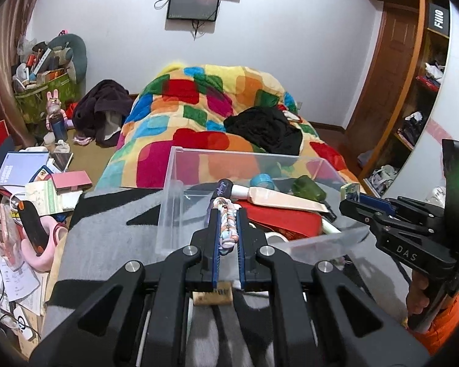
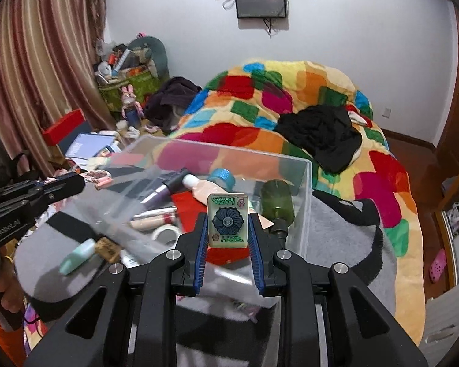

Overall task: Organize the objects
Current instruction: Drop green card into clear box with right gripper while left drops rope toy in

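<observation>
Tile between right fingers — braided cord between left.

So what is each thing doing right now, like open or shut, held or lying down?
left gripper: shut on the braided cord.
braided cord: held, over the box.
right gripper: shut on the flower tile.
flower tile: held upright, over the box.
clear plastic box: open, no lid on it.
green bottle: lying in the box.
mint tube: lying outside the box.

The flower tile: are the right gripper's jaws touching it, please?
Touching: the right wrist view shows both jaws of the right gripper pressed against the flower tile's sides.
</observation>
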`<act>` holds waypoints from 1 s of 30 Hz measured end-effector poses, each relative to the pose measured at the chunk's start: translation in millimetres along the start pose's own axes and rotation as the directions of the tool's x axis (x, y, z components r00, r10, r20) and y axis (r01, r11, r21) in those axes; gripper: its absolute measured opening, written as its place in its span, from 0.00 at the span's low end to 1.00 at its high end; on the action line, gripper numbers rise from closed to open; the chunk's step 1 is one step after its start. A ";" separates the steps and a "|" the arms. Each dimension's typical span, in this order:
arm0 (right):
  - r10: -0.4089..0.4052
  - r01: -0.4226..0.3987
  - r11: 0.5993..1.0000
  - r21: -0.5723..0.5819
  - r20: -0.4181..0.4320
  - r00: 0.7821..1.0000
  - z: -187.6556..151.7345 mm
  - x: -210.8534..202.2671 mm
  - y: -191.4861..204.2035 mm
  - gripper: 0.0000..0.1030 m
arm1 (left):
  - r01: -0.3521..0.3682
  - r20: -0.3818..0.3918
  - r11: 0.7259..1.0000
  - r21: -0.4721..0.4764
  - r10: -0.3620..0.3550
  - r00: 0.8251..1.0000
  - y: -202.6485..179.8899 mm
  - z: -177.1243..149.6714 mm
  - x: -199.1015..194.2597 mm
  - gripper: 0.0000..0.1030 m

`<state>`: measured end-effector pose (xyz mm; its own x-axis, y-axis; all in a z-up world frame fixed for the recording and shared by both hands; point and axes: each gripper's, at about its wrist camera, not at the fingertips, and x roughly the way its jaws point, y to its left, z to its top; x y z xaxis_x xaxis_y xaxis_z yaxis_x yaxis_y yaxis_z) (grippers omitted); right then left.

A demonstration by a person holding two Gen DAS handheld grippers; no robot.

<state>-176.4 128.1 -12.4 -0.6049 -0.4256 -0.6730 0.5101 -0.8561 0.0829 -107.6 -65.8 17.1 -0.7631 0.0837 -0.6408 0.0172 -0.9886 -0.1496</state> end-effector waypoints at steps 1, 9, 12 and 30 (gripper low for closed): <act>-0.008 0.008 1.000 -0.001 -0.010 1.000 1.0 5.7 -2.0 0.22 | -0.001 -0.012 1.000 -0.002 0.001 1.000 0.8 1.9 6.1 0.08; -0.012 0.011 1.000 -0.005 -0.083 0.997 -0.1 34.3 -7.0 0.22 | 0.020 -0.097 0.999 -0.026 -0.023 0.995 4.0 0.9 40.9 0.08; -0.002 0.001 1.000 -0.008 -0.085 0.996 -0.2 34.6 -6.3 0.22 | 0.027 -0.109 0.999 -0.027 -0.030 0.994 2.7 -1.2 46.2 0.08; 0.028 -0.027 0.997 -0.066 0.011 1.000 -4.8 -18.3 8.1 0.39 | -0.007 -0.013 1.000 0.023 0.007 1.000 -10.6 1.8 -0.4 0.50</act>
<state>-158.3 130.3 -2.9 -0.5970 -0.4526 -0.6623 0.5657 -0.8230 0.0525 -108.7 -55.6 20.3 -0.7545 0.0785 -0.6516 0.0070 -0.9918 -0.1277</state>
